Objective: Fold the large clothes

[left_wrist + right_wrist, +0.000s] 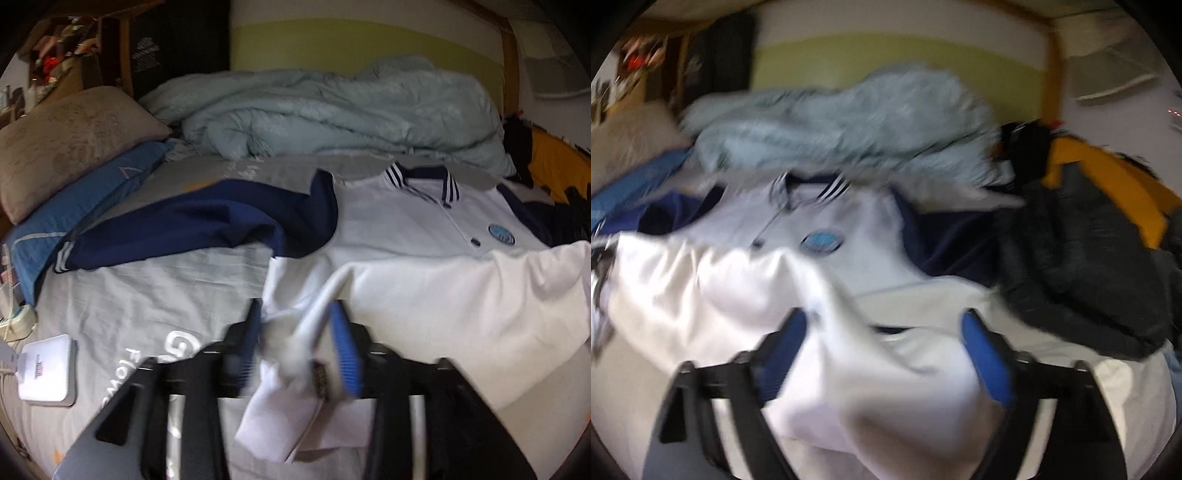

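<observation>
the white polo shirt [406, 229] lies face up on the grey bed sheet [122, 302], collar toward the far side and its round blue badge [501, 234] showing on the chest; one navy sleeve [192, 225] is stretched out flat to the left, which i take as being spread so the body can be folded cleanly; the near hem is raised off the sheet and carried over the lower body, which looks like the first fold, bottom toward collar, under way; a crumpled pale blue quilt [332, 110] is heaped at the far side and a dark grey and yellow jacket [1089, 258] sits to the right, both out of the folding area; a pillow [66, 147] and a white box [48, 369] rest off to the left.

the left gripper [295, 339] has its blue pads drawn in close with a bunch of white hem caught between them, so it is clamped on the shirt's near left corner; the right gripper [886, 350] has its pads set wide apart, with white cloth draped loosely in the gap; through the blur i see neither pad pressing on it, so i judge it is not gripping.
</observation>
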Demonstrator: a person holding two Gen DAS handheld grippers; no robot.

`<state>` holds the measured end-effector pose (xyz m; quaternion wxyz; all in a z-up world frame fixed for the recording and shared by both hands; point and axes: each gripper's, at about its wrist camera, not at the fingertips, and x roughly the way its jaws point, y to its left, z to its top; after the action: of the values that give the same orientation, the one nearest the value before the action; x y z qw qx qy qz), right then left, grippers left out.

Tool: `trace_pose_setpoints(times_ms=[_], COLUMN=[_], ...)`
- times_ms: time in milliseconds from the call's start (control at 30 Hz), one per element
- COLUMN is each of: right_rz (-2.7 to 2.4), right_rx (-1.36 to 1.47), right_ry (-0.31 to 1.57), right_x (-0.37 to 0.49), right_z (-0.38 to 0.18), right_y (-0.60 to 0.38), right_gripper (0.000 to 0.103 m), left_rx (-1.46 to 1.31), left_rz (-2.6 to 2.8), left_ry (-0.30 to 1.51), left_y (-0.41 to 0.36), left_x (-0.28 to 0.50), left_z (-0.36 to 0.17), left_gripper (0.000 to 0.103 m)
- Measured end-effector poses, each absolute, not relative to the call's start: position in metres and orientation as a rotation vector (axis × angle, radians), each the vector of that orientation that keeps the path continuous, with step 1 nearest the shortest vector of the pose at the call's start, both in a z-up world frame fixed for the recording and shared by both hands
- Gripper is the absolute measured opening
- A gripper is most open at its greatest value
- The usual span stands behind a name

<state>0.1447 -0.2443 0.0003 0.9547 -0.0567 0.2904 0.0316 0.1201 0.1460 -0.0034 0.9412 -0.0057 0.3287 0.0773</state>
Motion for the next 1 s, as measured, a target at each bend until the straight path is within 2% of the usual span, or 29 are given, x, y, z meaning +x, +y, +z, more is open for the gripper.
trace_pose_setpoints(times_ms=[67, 133, 200, 367, 633, 667, 733, 767, 800, 867, 1000], right_rz=[0.024, -0.016, -0.059, -0.02, 0.125, 0.135, 0.151, 0.148, 0.14, 0.115, -0.002], right_rx=[-0.074, -0.022, 0.03, 0.147, -0.026, -0.038, -0.055, -0.055, -0.054, -0.06, -0.05], right_ry=[0.558, 0.549, 0.539, 0.548, 0.641, 0.649, 0.677, 0.683, 0.688, 0.69, 0.651], right_x=[0.135, 0.127, 0.122, 0.114, 0.105, 0.105, 0.107, 0.109, 0.112, 0.122, 0.154], right_z=[0.008, 0.013, 0.019, 0.024, 0.013, 0.009, 0.003, 0.001, -0.001, -0.002, 0.002], right_y=[-0.259, -0.276, -0.291, -0.312, -0.274, -0.272, -0.267, -0.268, -0.267, -0.267, -0.276], right_gripper=[0.095, 0.096, 0.097, 0.101, 0.101, 0.097, 0.081, 0.063, 0.039, 0.012, 0.01], left_rx=[-0.032, -0.069, -0.1, -0.069, -0.007, 0.006, 0.025, 0.034, 0.044, 0.049, 0.048], left_rz=[0.176, 0.166, 0.161, 0.173, 0.195, 0.195, 0.197, 0.199, 0.203, 0.212, 0.219], left_ry=[0.641, 0.635, 0.634, 0.633, 0.61, 0.606, 0.612, 0.624, 0.635, 0.635, 0.627], left_y=[0.149, 0.152, 0.155, 0.15, 0.137, 0.135, 0.132, 0.13, 0.129, 0.129, 0.13], left_x=[0.109, 0.101, 0.096, 0.091, 0.086, 0.086, 0.087, 0.089, 0.091, 0.093, 0.094], left_z=[0.003, 0.007, 0.008, 0.006, 0.007, 0.007, 0.006, 0.003, 0.001, -0.002, -0.002], left_gripper=[0.065, 0.066, 0.076, 0.079, 0.085, 0.086, 0.087, 0.088, 0.088, 0.088, 0.088])
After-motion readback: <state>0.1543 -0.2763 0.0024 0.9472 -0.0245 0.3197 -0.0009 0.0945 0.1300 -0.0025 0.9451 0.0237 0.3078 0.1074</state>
